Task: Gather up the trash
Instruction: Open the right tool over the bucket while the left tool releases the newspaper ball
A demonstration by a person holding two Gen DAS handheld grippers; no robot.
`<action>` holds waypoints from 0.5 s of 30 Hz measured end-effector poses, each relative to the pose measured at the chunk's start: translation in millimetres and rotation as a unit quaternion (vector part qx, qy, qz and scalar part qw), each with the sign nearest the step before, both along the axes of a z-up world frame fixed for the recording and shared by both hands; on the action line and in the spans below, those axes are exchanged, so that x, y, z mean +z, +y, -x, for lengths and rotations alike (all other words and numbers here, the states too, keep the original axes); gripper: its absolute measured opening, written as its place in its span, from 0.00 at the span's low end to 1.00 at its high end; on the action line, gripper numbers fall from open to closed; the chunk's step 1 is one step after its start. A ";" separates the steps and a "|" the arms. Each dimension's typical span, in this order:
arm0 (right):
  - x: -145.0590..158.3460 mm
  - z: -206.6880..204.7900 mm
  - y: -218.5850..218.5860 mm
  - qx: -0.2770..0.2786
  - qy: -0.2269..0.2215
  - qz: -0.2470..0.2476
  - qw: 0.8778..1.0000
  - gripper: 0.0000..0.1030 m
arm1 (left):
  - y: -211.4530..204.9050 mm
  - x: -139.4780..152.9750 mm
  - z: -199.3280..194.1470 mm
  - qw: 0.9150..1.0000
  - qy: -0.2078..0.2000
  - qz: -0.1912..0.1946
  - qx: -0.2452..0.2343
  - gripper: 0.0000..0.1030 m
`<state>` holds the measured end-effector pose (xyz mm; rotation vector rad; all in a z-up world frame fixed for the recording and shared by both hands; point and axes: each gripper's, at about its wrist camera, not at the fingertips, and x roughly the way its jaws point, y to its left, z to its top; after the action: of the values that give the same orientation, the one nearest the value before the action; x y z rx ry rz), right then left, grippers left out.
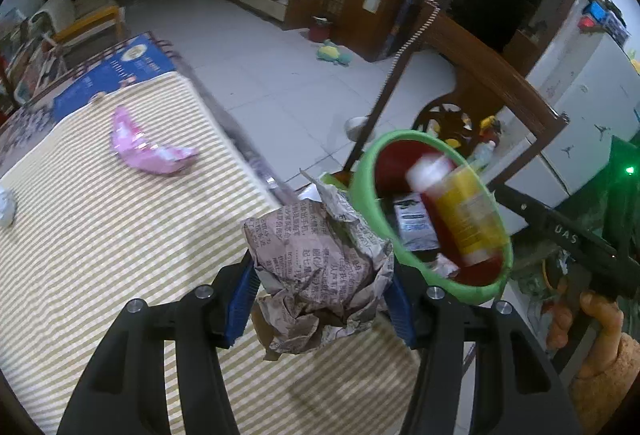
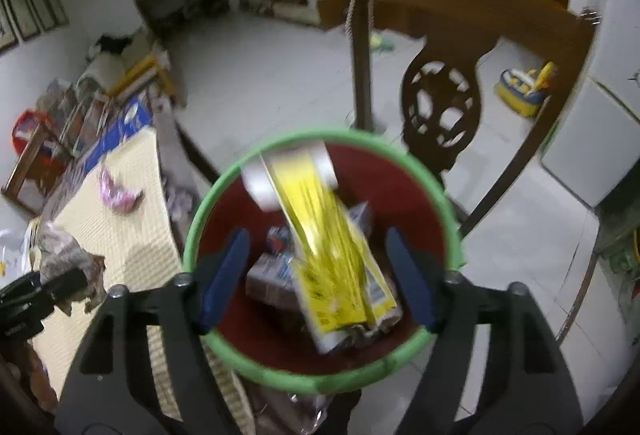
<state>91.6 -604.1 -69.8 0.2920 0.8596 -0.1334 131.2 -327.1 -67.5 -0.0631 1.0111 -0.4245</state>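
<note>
**Newspaper wad held beside the bin, bottle in the bin mouth**

The left gripper (image 1: 322,299) is clamping a crumpled wad of printed newspaper (image 1: 320,267) between its blue pads, just left of the round red bin with a green rim (image 1: 370,219). The right gripper (image 2: 318,279) is hanging spread wide and empty over the bin mouth, where a blurred yellow-labelled bottle with a white cap (image 2: 320,247) is lying between its fingers. A pink plastic wrapper (image 1: 148,147) is lying on the striped yellow tablecloth (image 1: 100,235), well ahead and left of the left gripper.
</note>
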 end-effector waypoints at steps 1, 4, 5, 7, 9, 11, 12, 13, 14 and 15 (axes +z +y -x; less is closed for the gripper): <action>1.5 2.3 -2.1 -0.005 -0.003 0.002 1.000 0.71 | -8.9 2.5 -2.1 1.000 0.001 0.008 -0.010 0.52; 4.5 16.3 -19.6 -0.034 -0.017 -0.002 0.999 0.77 | -36.3 10.9 -8.3 0.999 0.000 0.031 -0.045 0.53; 4.6 23.0 -27.4 -0.048 -0.020 -0.008 0.999 0.77 | -44.4 13.4 -8.7 0.998 -0.002 0.036 -0.056 0.53; 4.3 33.5 -37.8 -0.067 -0.020 -0.014 0.997 0.77 | -68.5 18.9 -10.4 0.995 -0.011 0.048 -0.086 0.54; 4.2 45.6 -47.1 -0.086 -0.019 -0.017 0.996 0.77 | -89.5 20.8 -10.8 0.992 -0.024 0.046 -0.113 0.54; 5.6 57.6 -53.4 -0.101 -0.020 -0.016 0.995 0.77 | -109.0 19.9 -12.3 0.989 -0.030 0.043 -0.136 0.54; 6.1 61.8 -55.0 -0.106 -0.020 -0.015 0.994 0.77 | -117.5 19.8 -12.4 0.988 -0.030 0.045 -0.146 0.60; 6.4 64.8 -56.1 -0.110 -0.020 -0.014 0.994 0.77 | -122.9 19.4 -13.6 0.987 -0.031 0.048 -0.153 0.68; 7.2 69.7 -56.6 -0.116 -0.020 -0.011 0.993 0.77 | -128.0 18.8 -14.1 0.986 -0.032 0.044 -0.155 0.71; 8.2 73.4 -56.5 -0.120 -0.020 -0.008 0.992 0.77 | -129.0 19.3 -12.8 0.987 -0.035 0.043 -0.154 0.73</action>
<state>18.2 -660.5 -61.6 0.4127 0.7845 -0.3439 143.9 -456.1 -48.2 0.0314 0.9362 -0.7474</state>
